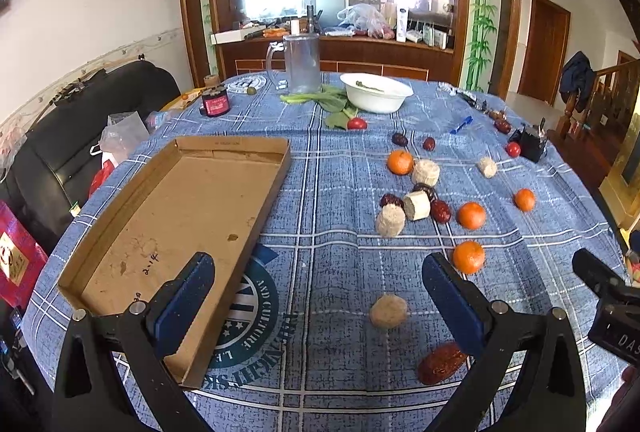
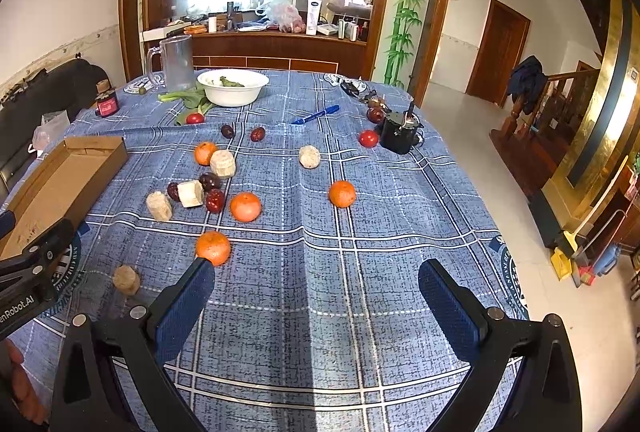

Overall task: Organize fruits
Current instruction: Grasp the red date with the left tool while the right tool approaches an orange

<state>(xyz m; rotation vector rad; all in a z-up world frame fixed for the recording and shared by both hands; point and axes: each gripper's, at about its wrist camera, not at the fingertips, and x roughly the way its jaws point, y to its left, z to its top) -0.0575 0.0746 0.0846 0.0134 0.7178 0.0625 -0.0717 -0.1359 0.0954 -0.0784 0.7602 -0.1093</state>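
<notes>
Several oranges lie on the blue plaid tablecloth; the nearest orange [image 1: 468,257] [image 2: 213,247] sits just beyond my right gripper's left fingertip. Red dates [image 1: 441,363] and pale round cakes [image 1: 388,310] [image 2: 126,279] are scattered among them, with a cluster [image 2: 191,194] mid-table. An empty cardboard tray [image 1: 168,228] [image 2: 60,176] lies at the left. My left gripper [image 1: 318,274] is open and empty, hovering over the tray's right wall and the cloth. My right gripper [image 2: 316,282] is open and empty above bare cloth.
A white bowl [image 1: 376,92] [image 2: 233,87] with greens, a clear jug [image 1: 301,63], a red-labelled jar [image 1: 215,103], a blue pen [image 2: 316,114] and a black device [image 2: 401,133] stand at the far side. The table edge drops to the floor at right.
</notes>
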